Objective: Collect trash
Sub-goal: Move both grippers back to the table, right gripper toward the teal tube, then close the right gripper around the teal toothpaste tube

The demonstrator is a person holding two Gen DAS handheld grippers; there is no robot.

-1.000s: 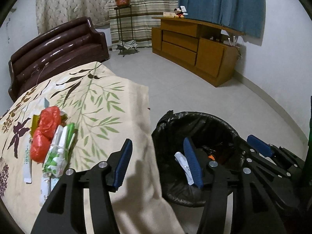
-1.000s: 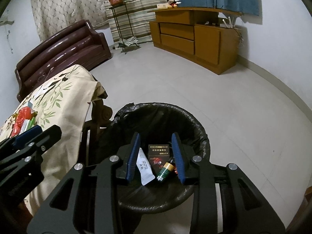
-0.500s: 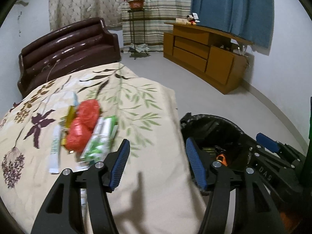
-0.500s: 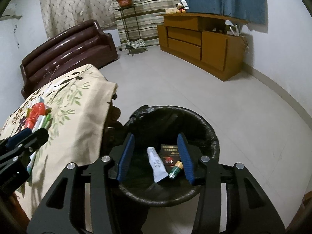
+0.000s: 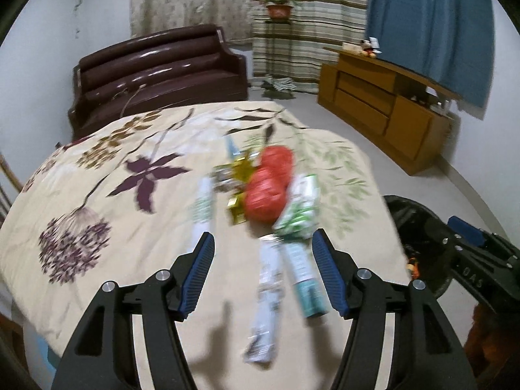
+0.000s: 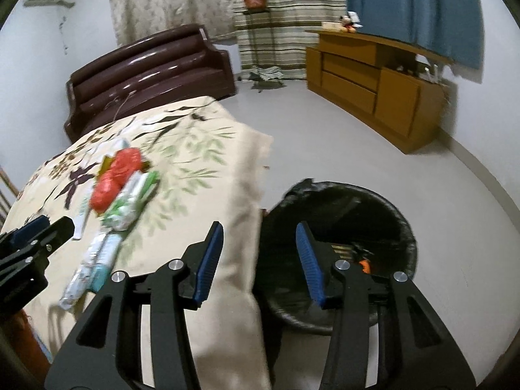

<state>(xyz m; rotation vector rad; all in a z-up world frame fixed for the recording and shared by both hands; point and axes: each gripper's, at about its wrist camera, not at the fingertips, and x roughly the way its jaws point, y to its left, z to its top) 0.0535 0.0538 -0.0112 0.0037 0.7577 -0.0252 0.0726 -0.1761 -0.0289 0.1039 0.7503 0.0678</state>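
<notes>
left tongs (image 5: 263, 253): wide, empty, over trash (image 5: 265, 191) on the bed (image 5: 97, 195)
right tongs (image 6: 260, 243): wide, empty; bin (image 6: 403, 227) at 3 o'clock

Wrappers (image 5: 269, 295) motion-blurred — bin (image 6: 383, 201) contents mostly hidden

trash pile (image 5: 269, 191) mid-table, bin (image 6: 338, 260) beside, floor (image 6: 325, 149) open

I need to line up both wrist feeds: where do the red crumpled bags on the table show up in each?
Left wrist: red bags sit centre frame, on the floral tablecloth, ahead of the open left gripper.
Right wrist: red bags lie far left, mid-height.
Shared landmark: black-lined trash bin, right edge in the left view, lower centre-right in the right view.
</notes>
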